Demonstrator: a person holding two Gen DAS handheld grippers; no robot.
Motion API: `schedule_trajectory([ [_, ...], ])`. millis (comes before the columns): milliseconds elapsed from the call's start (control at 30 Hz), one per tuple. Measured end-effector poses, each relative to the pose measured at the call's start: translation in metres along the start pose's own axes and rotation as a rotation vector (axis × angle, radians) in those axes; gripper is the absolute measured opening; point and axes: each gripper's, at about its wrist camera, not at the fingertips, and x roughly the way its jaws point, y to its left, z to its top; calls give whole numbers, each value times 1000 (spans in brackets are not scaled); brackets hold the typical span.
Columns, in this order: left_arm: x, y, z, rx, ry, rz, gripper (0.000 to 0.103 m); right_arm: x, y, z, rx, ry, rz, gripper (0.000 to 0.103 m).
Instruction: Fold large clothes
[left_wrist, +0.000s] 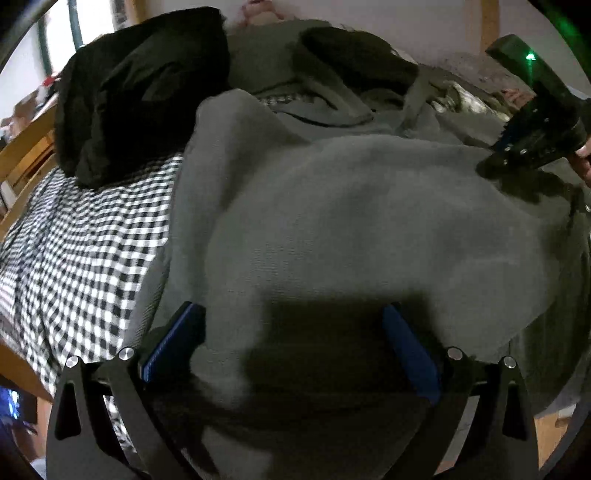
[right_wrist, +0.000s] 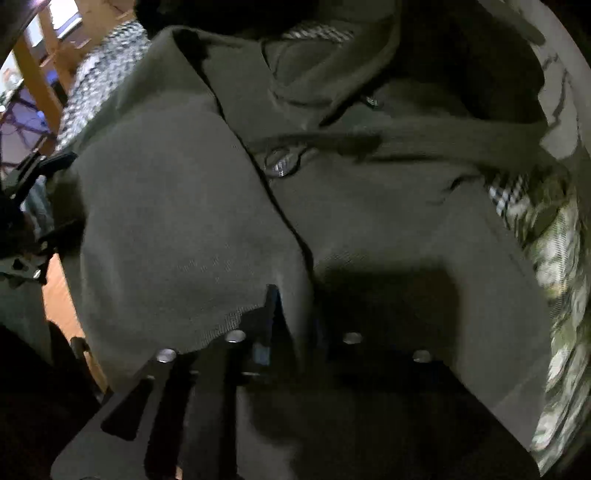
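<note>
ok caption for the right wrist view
Right gripper shut on the edge of the olive coat, near its button.

right gripper (right_wrist: 284, 314) pinching the green garment's (right_wrist: 177, 221) edge

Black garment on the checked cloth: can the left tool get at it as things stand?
Probably yes. The left tool stands open and empty over the grey coat; the black garment lies uncovered at far left on the checked cloth, nothing between. The right tool is off on the other side.
</note>
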Motion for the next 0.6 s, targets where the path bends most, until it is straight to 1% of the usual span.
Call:
schedule_trajectory([
  [33,0,1,-1,-12,-7,19,97,-2,-1,3,-10,-12,-1,11],
  [67,0,4,-1,-30,-12,24,97,-9,-5,10,-12,-71,19,8],
  [100,0,6,-1,-48,-16,24,97,-18,-11,18,10,-132,47,8],
  [133,0,7,-1,-55,-18,24,97,-25,-16,23,33,-172,63,8],
  [167,-1,5,-1,-53,-21,27,97,-33,-26,33,76,-233,80,8],
  [200,-1,4,0,-56,-28,26,97,-32,-30,34,97,-255,91,8],
  [233,-1,4,0,-62,-30,23,97,-25,-32,35,113,-257,81,8],
  [267,0,3,0,-68,-27,19,97,-17,-34,38,118,-232,64,8],
  [300,1,2,1,-71,-25,24,97,-1,-36,39,121,-173,61,8],
  [333,1,1,1,-72,-24,29,97,16,-38,29,117,-113,45,12],
  [367,-1,0,2,-72,-23,28,97,24,-38,28,120,-91,30,20],
  [400,-4,2,4,-79,-29,23,97,25,-36,28,128,-103,29,27],
  [433,-12,6,8,-96,-48,22,97,16,-38,26,161,-143,5,40],
  [467,-25,12,15,-123,-94,30,97,0,-41,21,203,-194,-53,79],
  [500,-37,19,24,-144,-138,39,97,-17,-42,16,243,-258,-109,101],
  [533,-46,26,35,-162,-174,45,97,-40,-44,3,285,-357,-153,100],
  [567,-48,31,45,-170,-184,41,97,-60,-46,-9,331,-422,-183,100],
  [600,-44,34,56,-173,-177,27,97,-79,-47,-27,418,-445,-251,100],
])
